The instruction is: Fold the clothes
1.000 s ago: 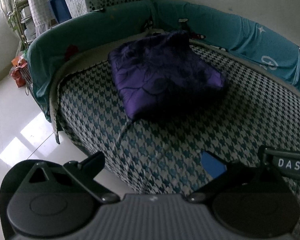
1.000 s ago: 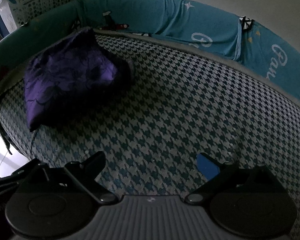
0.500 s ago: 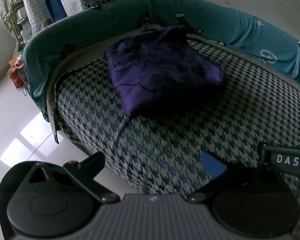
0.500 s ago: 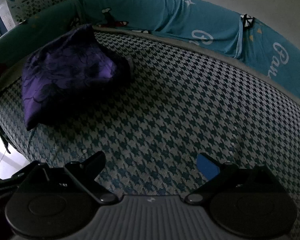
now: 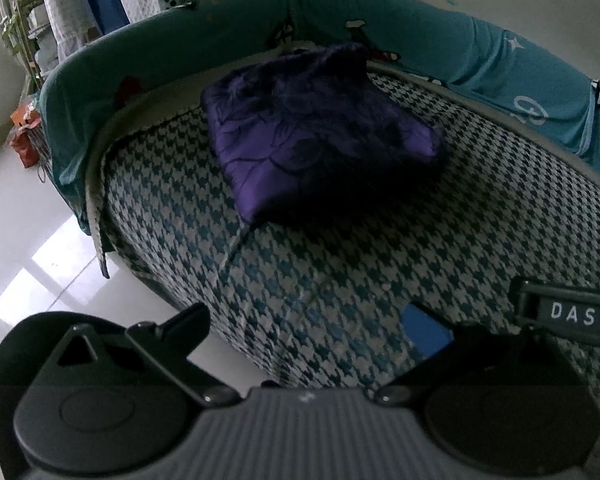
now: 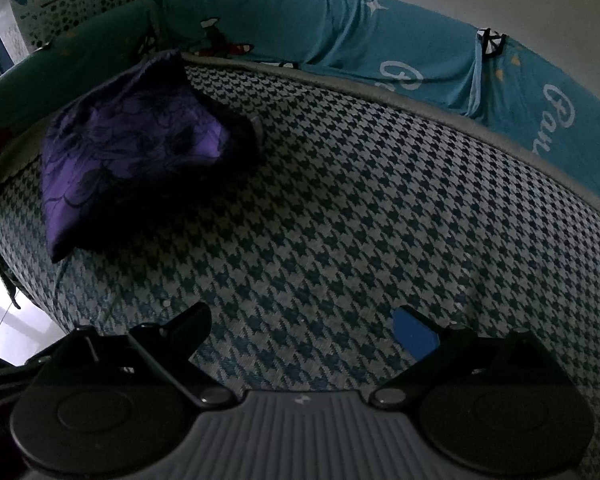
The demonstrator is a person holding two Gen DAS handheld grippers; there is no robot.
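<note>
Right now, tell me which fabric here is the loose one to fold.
The purple garment, bundled atop the houndstooth cover. The teal sheet is draped over the backrest; both tongs are open, empty.

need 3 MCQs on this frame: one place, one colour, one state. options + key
1. Where does the garment lie?
A. On the floor
B. On the houndstooth bed, near the far-left corner
C. In the basket

2. What colour is the garment?
A. Purple
B. Red
C. White

3. How do both grippers stand?
A. Shut on the garment
B. One open, one shut
C. Both open, empty

Key: B, it rests on the check cover by the teal bumper; A, purple with a dark print; C, the left gripper and right gripper hold nothing.
</note>
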